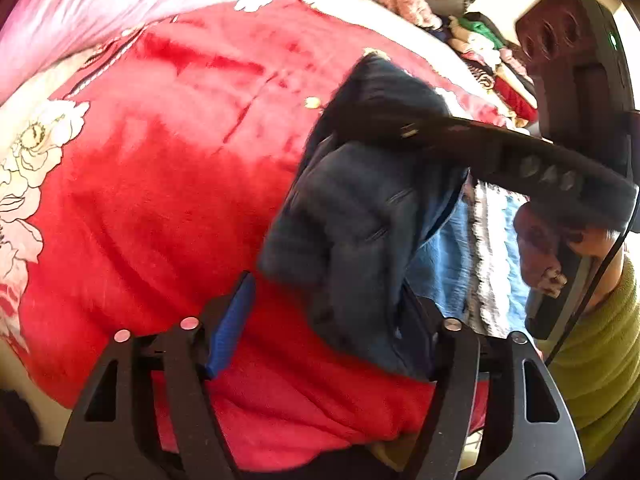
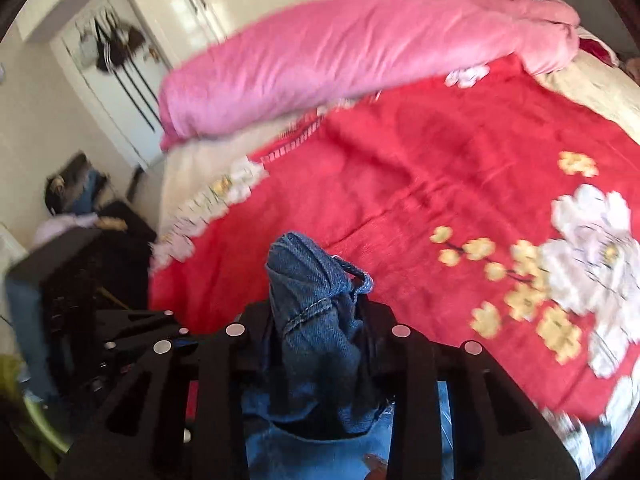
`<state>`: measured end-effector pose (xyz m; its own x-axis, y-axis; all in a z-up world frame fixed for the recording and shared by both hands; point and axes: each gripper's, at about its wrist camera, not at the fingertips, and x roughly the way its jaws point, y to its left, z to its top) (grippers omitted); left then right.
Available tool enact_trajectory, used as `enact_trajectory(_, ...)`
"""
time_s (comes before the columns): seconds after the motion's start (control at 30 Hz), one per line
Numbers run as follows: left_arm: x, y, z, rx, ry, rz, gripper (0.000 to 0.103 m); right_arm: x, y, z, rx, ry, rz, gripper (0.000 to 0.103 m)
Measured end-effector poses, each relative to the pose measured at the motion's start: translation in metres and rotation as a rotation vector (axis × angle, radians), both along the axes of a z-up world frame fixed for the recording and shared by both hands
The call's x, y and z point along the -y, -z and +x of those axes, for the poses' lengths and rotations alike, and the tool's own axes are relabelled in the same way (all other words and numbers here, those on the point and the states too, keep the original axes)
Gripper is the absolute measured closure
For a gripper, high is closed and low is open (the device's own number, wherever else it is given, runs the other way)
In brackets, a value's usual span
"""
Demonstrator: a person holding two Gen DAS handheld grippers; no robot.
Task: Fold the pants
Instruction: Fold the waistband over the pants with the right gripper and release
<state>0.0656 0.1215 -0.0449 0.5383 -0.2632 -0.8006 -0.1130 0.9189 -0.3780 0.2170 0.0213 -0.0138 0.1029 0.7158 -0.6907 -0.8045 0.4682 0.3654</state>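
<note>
The pants [image 2: 316, 312] are blue jeans made of thick denim with pale stitching along the seams. In the right wrist view they sit low in the middle of the frame, bunched into a lump that pokes up. The right gripper [image 2: 320, 344] is clamped tight on this bunch, with its black fingers [image 2: 412, 380] pressed against the cloth on both sides.

In the left wrist view the pants [image 1: 360, 216] look darker and blurry. They hang in a crumpled heap in the middle of the frame, a bit to the right. The left gripper [image 1: 328, 320] has its jaws wide apart. Its blue pad [image 1: 232, 328] on the left stands clear of the denim. The other finger, on the right, is behind the cloth, so I cannot tell if it touches.

Under the pants lies a red blanket [image 2: 420, 160] with white and yellow flowers. It fills most of both views. A pink blanket [image 2: 340, 52] lies rolled up across the top of the right wrist view.

At the upper right of the left wrist view, a pile of folded clothes [image 1: 492, 60] sits beside the bed. A green sleeve [image 1: 600, 340] shows at the right edge.
</note>
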Motion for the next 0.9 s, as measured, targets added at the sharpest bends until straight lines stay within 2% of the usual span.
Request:
enact_trajectory(0.13,0.021,-0.007,-0.004,0.026,0.041,-0.079,0.039,0.050,-0.022,-0.003,0.000,0.043,0.121,0.073)
enact_trajectory(0.2,0.034,-0.014,-0.004,0.057,0.051,-0.056,0.035,0.074,-0.031,-0.005,0.004,0.059,0.167,0.073)
enact_trajectory(0.27,0.045,-0.018,-0.001,0.075,0.062,-0.060,0.025,0.091,-0.037,-0.008,0.014,0.075,0.196,0.073)
enact_trajectory(0.4,0.068,-0.019,0.012,0.067,0.091,-0.076,0.025,0.123,-0.044,-0.019,0.044,0.094,0.238,0.073)
enact_trajectory(0.43,0.074,-0.020,0.014,0.070,0.100,-0.075,0.029,0.131,-0.045,-0.021,0.046,0.100,0.246,0.070)
enact_trajectory(0.47,0.082,-0.022,0.016,0.081,0.117,-0.089,0.045,0.141,-0.045,-0.023,0.051,0.124,0.253,0.068)
enact_trajectory(0.5,0.090,-0.024,0.017,0.093,0.140,-0.103,0.050,0.152,-0.045,-0.023,0.048,0.158,0.266,0.055)
enact_trajectory(0.53,0.098,-0.026,0.018,0.104,0.163,-0.104,0.050,0.166,-0.043,-0.024,0.028,0.202,0.289,0.030)
enact_trajectory(0.57,0.110,-0.029,0.017,0.122,0.197,-0.096,0.050,0.183,-0.040,-0.025,0.000,0.253,0.326,0.019)
enact_trajectory(0.6,0.118,-0.029,0.016,0.132,0.218,-0.090,0.050,0.206,-0.035,-0.029,-0.031,0.309,0.381,0.015)
enact_trajectory(0.63,0.127,-0.029,0.014,0.139,0.247,-0.090,0.050,0.223,-0.030,-0.032,-0.050,0.354,0.403,0.015)
enact_trajectory(0.73,0.152,-0.020,0.012,0.134,0.326,-0.086,0.049,0.269,-0.006,-0.047,-0.105,0.515,0.386,0.014)
enact_trajectory(0.8,0.173,-0.015,0.011,0.126,0.383,-0.039,0.043,0.286,0.010,-0.053,-0.154,0.581,0.340,0.013)
enact_trajectory(0.9,0.188,-0.012,0.007,0.140,0.428,0.047,0.034,0.294,0.025,-0.057,-0.197,0.621,0.294,0.012)
